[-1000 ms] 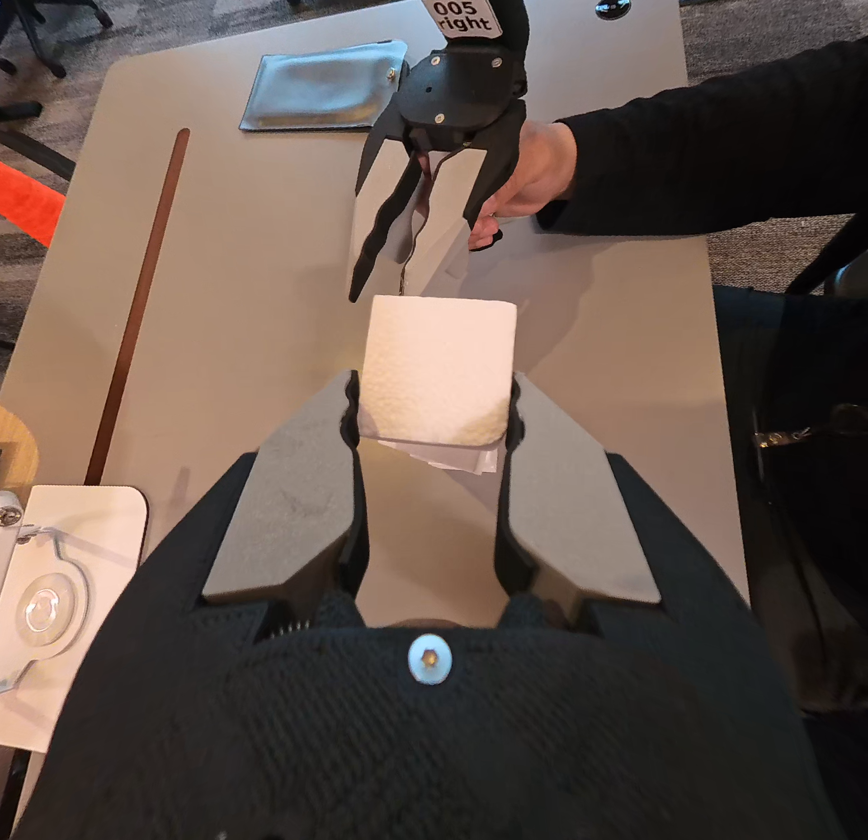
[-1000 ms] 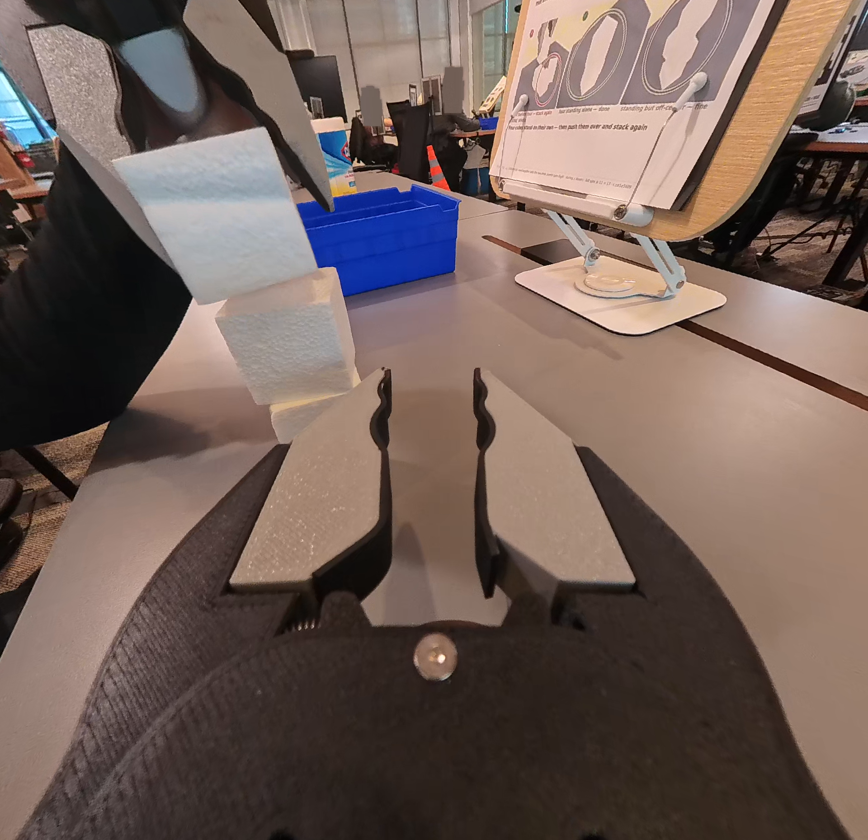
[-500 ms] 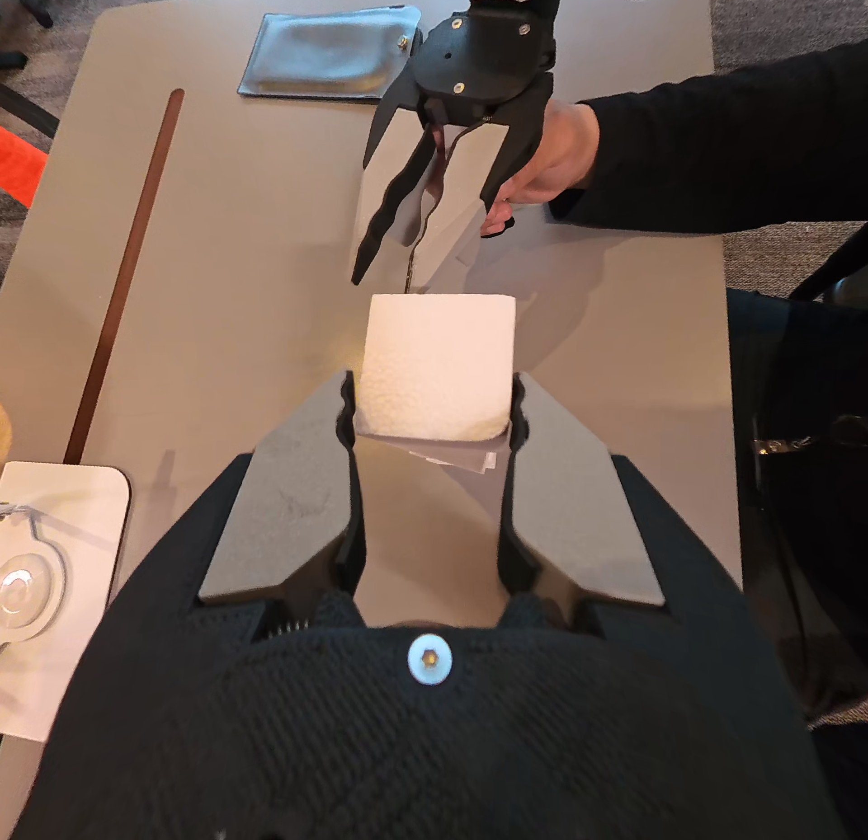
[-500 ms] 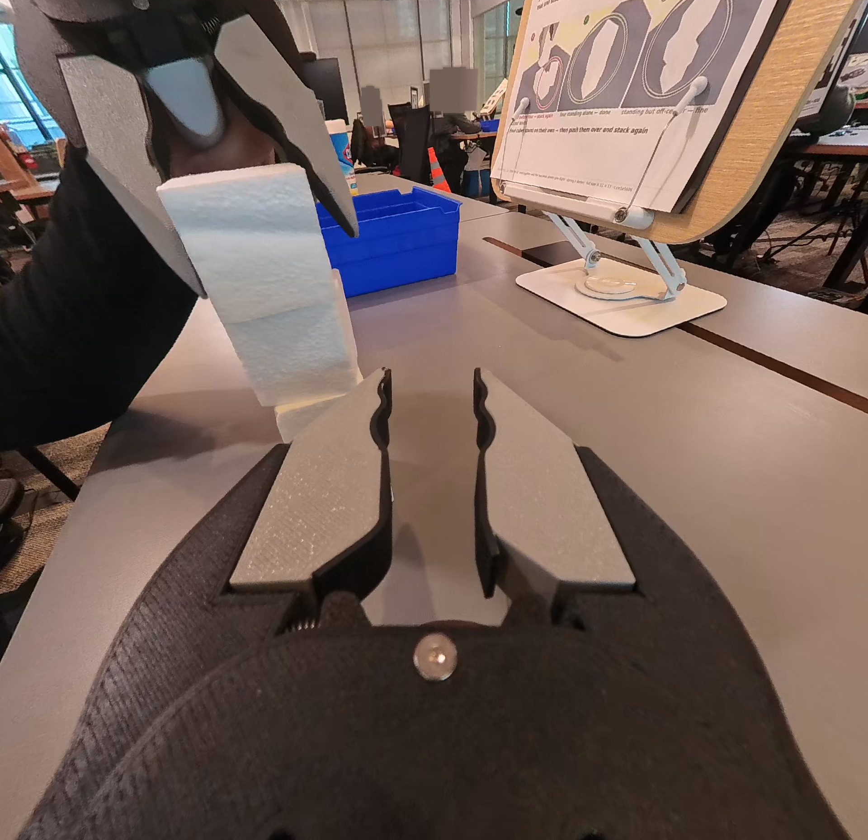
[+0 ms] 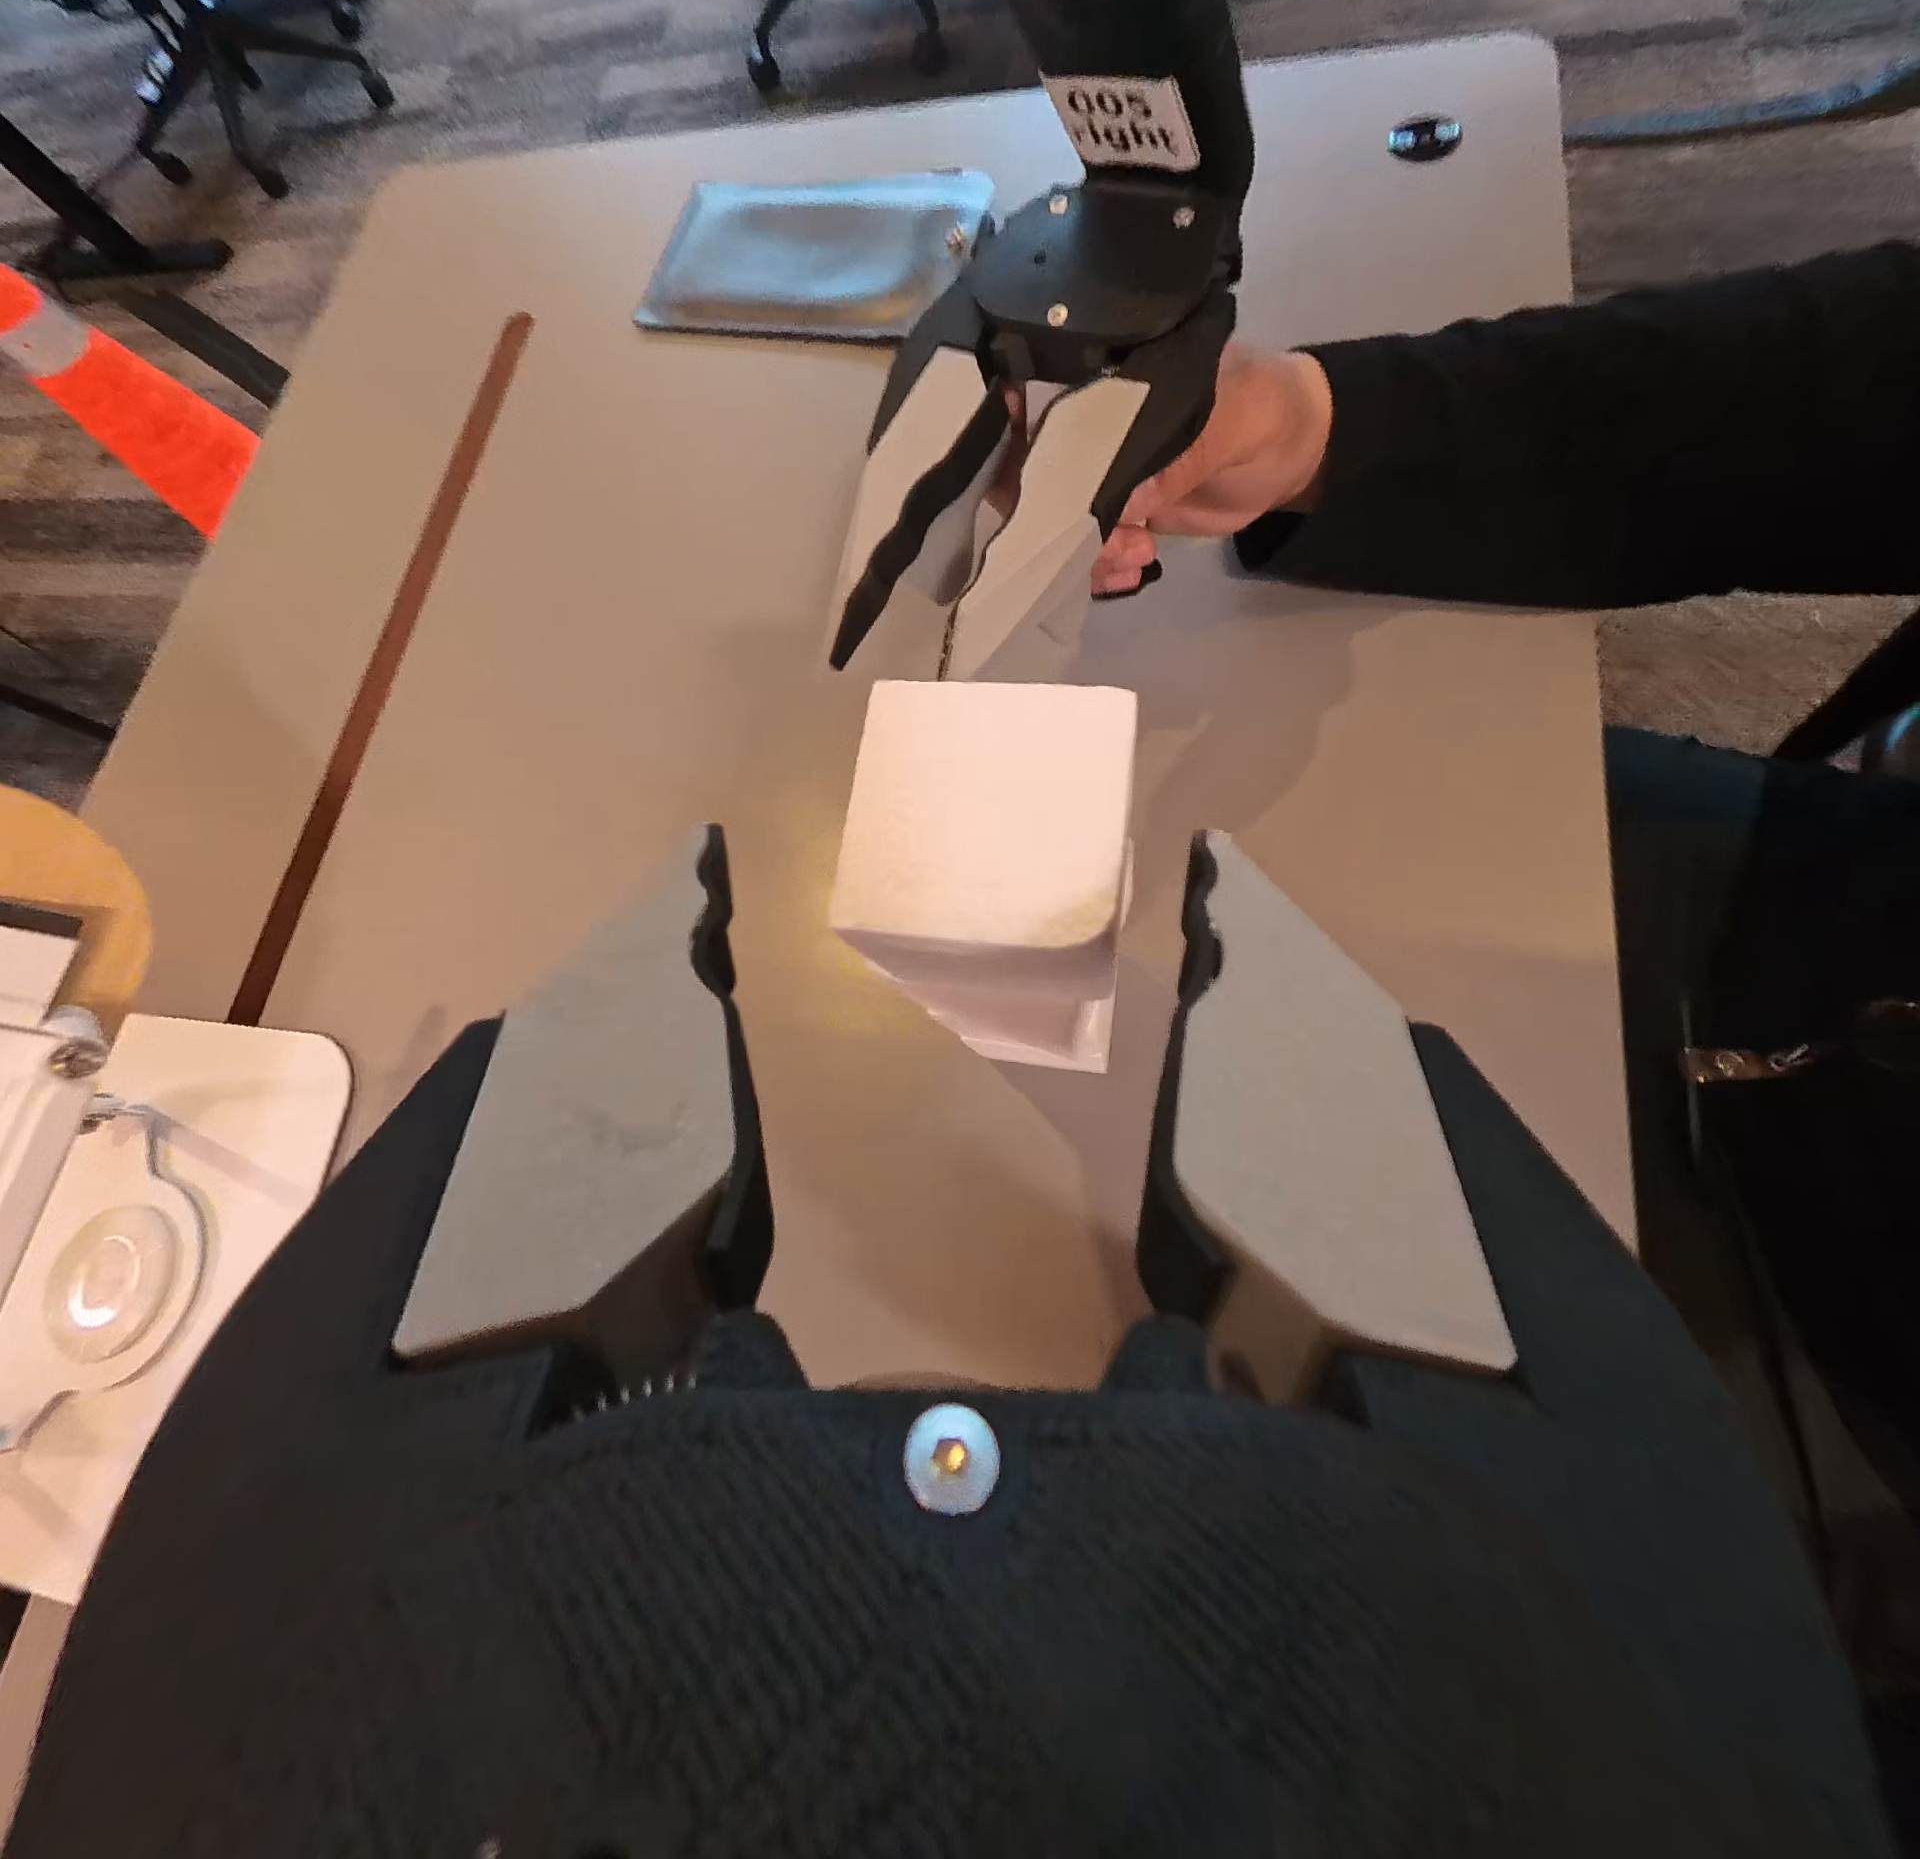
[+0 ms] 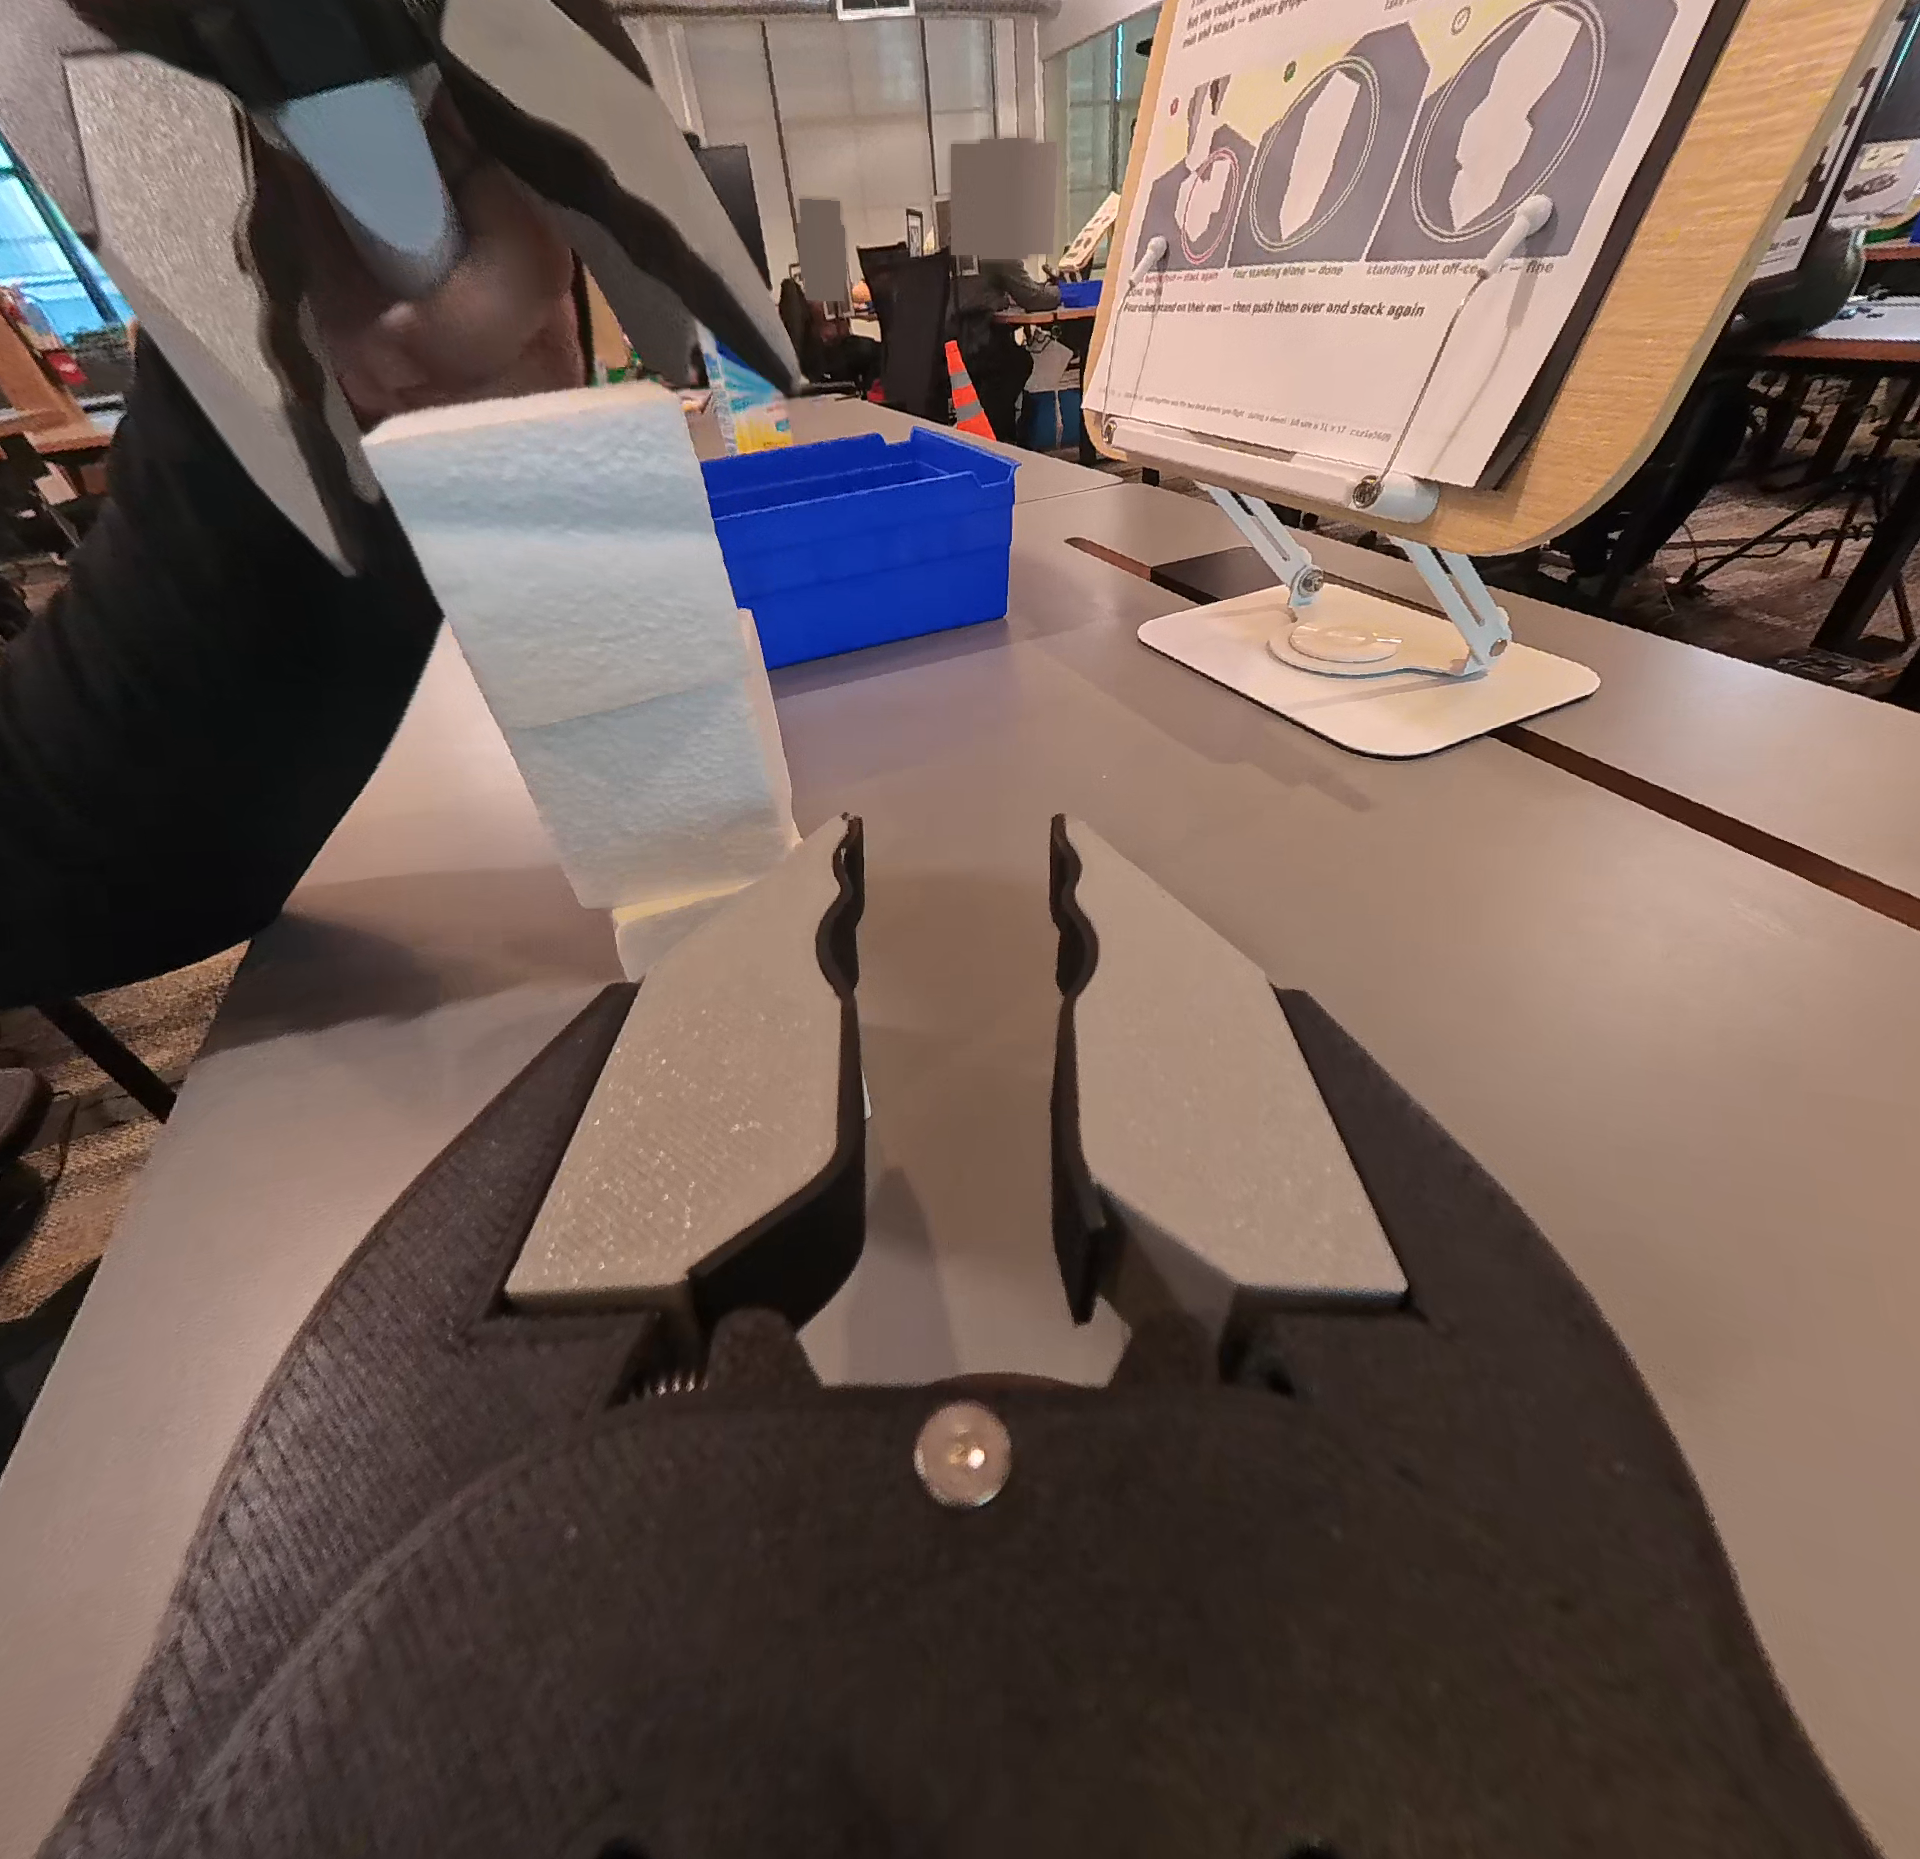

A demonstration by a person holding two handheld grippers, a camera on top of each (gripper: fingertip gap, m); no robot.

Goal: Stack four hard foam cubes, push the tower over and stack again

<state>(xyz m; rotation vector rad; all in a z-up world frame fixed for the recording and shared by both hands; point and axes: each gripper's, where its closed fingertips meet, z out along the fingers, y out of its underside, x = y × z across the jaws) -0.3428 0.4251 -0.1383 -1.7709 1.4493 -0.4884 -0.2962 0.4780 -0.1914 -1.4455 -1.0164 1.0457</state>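
Foam cube stack [image 5: 987, 822]: white, standing mid-surface [image 5: 623, 562], lower cubes slightly askew. Left tool [image 5: 951, 905]: released, fingers spread either side of the top cube [image 6: 551, 542], clear of it. Right tool [image 6: 954, 874]: empty, fingers parted, beside the stack. Blue bin [image 6: 862, 552] behind.

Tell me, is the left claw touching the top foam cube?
Apart. The left wrist view shows table in clear gaps between the open left claw and the top foam cube on both sides.
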